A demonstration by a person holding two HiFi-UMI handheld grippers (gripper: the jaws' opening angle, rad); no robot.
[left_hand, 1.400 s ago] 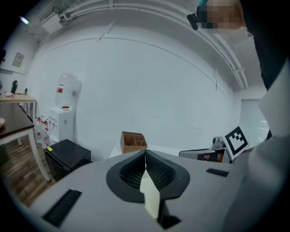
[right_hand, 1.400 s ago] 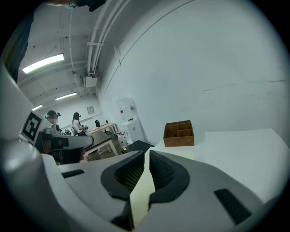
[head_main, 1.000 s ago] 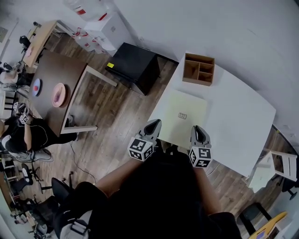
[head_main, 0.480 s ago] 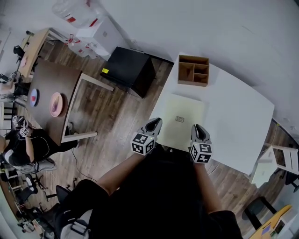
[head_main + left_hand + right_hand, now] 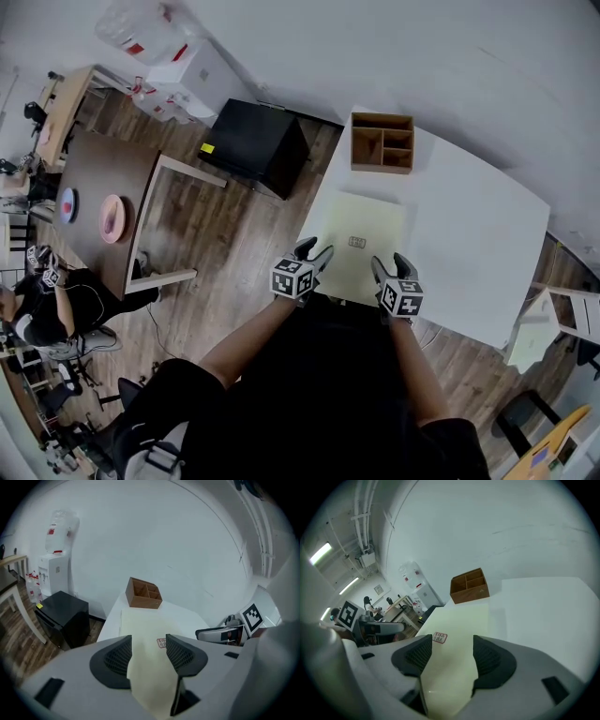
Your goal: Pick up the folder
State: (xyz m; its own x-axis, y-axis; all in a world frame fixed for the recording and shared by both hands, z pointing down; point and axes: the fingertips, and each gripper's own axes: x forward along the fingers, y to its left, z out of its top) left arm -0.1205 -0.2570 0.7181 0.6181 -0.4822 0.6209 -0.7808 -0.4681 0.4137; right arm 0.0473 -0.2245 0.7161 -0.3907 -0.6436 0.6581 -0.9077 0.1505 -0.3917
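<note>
Folder [image 5: 364, 239] flat on table [image 5: 469, 234], by its near edge. L gripper [image 5: 312, 251] & R gripper [image 5: 389, 265] at folder's near edge, both jaws opening, folder showing in each gap, pads not pressing.

A pale yellow, flat rectangular folder [image 5: 364, 220] lies on a white rectangular table [image 5: 473, 234], seen from steeply above. A small printed label [image 5: 356, 242] sits near the folder's middle. Beyond the folder's far edge, apart from it, stands a brown wooden box with open compartments [image 5: 382, 142]. The left gripper [image 5: 315, 251] is at the folder's near left corner and the right gripper [image 5: 390, 264] at its near right corner. Both have their jaws opening, with nothing pinched between them. Left of the folder, a black box-shaped cabinet [image 5: 253, 145] stands on the wooden floor.
</note>
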